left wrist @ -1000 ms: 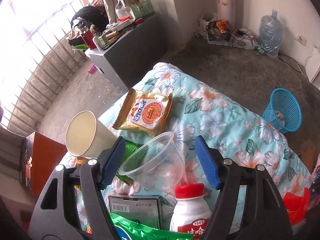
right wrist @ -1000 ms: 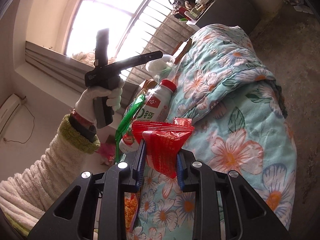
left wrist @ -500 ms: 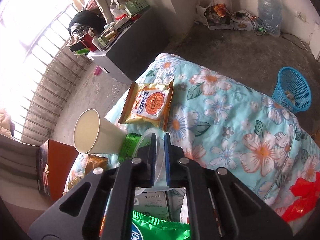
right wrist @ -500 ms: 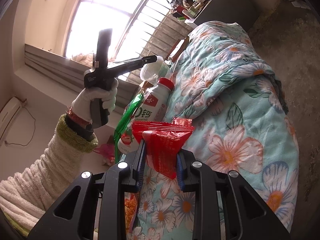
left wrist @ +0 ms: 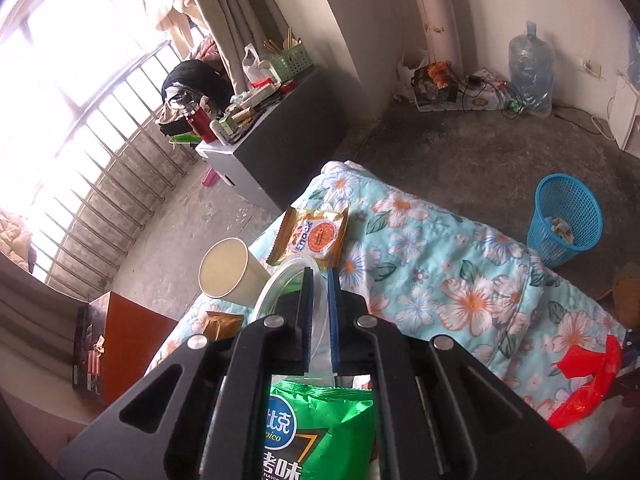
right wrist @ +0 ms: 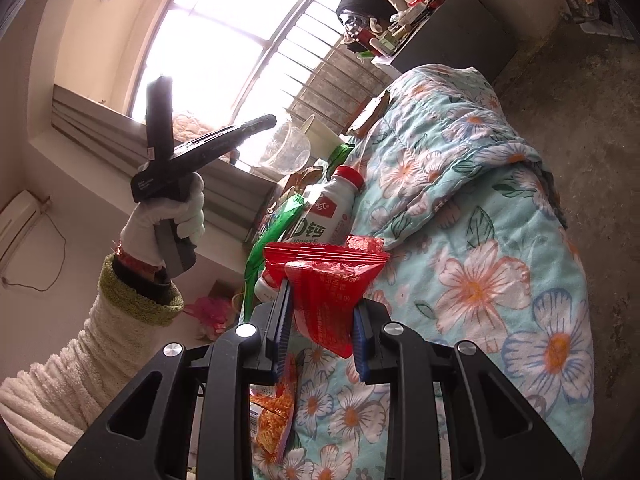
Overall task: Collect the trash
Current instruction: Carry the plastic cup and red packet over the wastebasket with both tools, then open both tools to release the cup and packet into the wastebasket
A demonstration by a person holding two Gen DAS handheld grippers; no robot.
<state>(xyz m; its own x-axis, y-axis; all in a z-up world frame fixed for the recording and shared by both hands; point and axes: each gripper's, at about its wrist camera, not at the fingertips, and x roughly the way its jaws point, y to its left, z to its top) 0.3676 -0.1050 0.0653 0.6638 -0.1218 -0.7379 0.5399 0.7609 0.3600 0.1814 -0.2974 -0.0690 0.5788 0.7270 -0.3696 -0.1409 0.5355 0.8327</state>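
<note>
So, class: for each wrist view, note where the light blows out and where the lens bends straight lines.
Left wrist view: the barred window at the left is blown out to white, and its railing bars curve. Right wrist view: the window glares behind the clear plastic cup, washing out its outline, and the dark frame corners vignette.

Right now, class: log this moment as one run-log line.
left gripper: shut on clear cup | right gripper: shut on red wrapper | blue bin: on floor
</note>
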